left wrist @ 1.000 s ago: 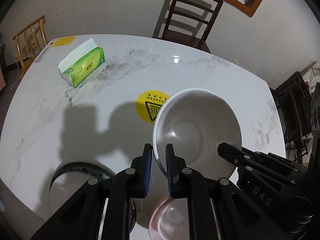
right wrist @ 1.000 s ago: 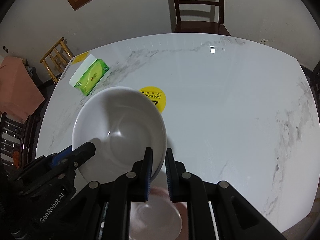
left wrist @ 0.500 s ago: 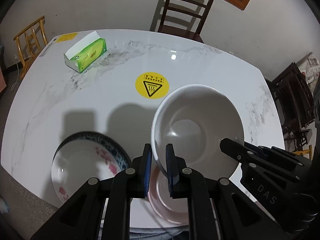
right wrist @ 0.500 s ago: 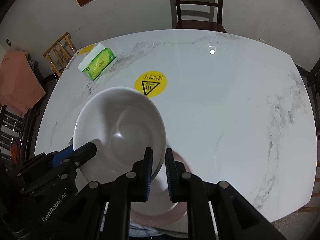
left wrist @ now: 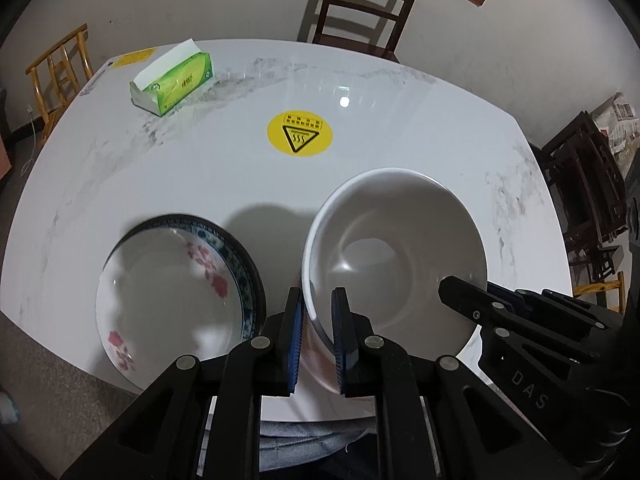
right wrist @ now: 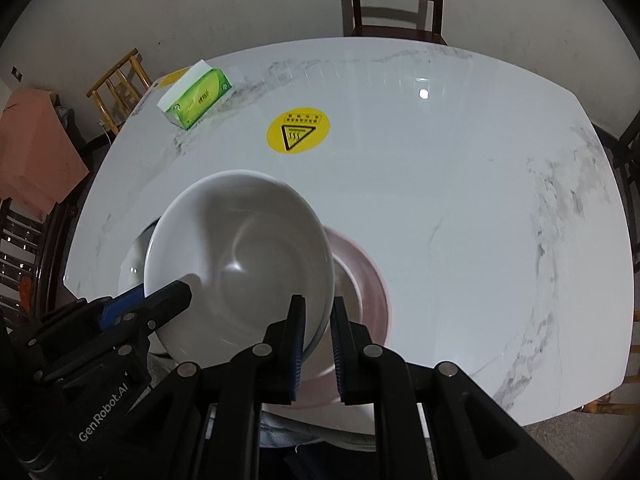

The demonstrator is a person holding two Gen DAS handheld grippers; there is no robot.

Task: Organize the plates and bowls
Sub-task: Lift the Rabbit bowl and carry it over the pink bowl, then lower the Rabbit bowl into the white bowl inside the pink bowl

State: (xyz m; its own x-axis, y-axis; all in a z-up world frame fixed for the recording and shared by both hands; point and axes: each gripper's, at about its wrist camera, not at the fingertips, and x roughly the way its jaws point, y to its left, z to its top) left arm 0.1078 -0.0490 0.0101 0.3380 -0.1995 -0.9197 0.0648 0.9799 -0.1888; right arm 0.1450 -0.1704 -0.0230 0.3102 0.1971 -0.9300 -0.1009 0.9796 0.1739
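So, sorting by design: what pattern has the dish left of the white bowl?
Pink flowers, blue patterned rim; left wrist view.

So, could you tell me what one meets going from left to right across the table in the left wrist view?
Green tissue box → floral plate → yellow warning sticker → white bowl, held at its rim by the left gripper and right gripper.
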